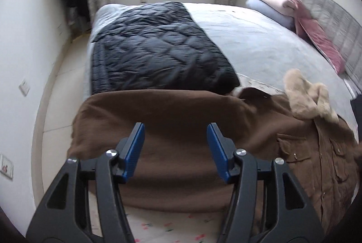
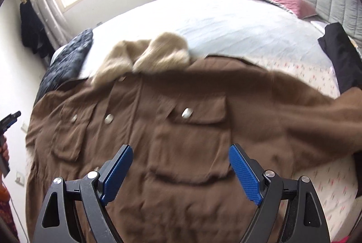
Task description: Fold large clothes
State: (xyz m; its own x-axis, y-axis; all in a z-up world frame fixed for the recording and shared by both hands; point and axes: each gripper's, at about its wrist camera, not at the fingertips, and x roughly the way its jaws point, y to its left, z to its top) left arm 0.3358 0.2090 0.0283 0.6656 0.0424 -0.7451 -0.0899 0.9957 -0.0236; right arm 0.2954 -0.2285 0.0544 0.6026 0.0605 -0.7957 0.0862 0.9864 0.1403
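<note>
Brown coat [image 2: 158,129] lies front-up across the near edge of the bed [image 2: 226,23], fur collar [image 2: 144,50] farthest away. Left gripper [image 1: 176,129], released, hovers above a sleeve; right gripper [image 2: 181,152], released, above the chest pocket [image 2: 192,127].

My left gripper [image 1: 176,129] is a black plastic frame with triangular cut-outs in its arms, silver round-headed screws at the pivots and two flat blue pads [image 1: 135,150] with a fine ribbed face. My right gripper [image 2: 181,152] has the same build: scuffed black arms with triangular openings, silver screw heads at the joints and blue pads [image 2: 245,175] stippled with a raised dot pattern. At the right camera's far left edge, the other tool's dark, blue-tipped end shows, with a sliver of skin below it.
</note>
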